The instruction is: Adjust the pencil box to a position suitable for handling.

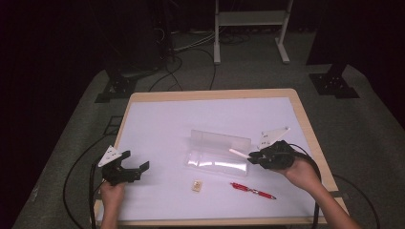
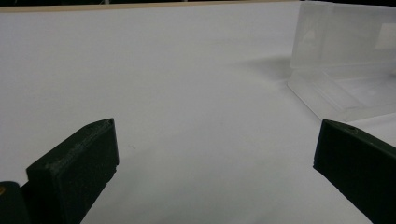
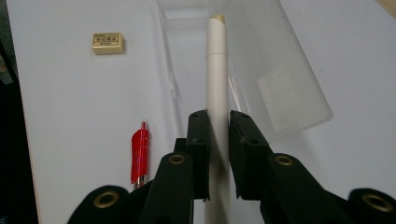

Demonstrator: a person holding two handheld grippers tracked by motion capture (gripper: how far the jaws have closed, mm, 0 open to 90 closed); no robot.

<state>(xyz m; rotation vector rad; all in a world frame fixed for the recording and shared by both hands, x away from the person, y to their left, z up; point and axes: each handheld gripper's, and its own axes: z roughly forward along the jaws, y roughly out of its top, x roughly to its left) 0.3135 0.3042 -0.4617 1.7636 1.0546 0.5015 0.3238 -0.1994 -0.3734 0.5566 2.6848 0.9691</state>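
Note:
A clear plastic case [image 1: 217, 152] lies open in the middle of the white table, its lid standing up behind the tray. My right gripper [image 1: 253, 156] is shut on a cream-white pen [image 1: 237, 152] and holds it above the case's right end, tip pointing left. In the right gripper view the white pen [image 3: 216, 70] runs between the jaws out over the open case [image 3: 261, 60]. My left gripper [image 1: 136, 164] stands open at the table's front left, nothing between its wide-spread jaws; the case [image 2: 345, 70] shows to its right.
A red pen [image 1: 252, 190] lies in front of the case near the table's front edge, also seen as the red pen [image 3: 139, 156] beside the right jaws. A small tan eraser [image 1: 196, 185] sits left of it, eraser [image 3: 108, 43]. The table's wooden rim [image 1: 310, 138] frames the white top.

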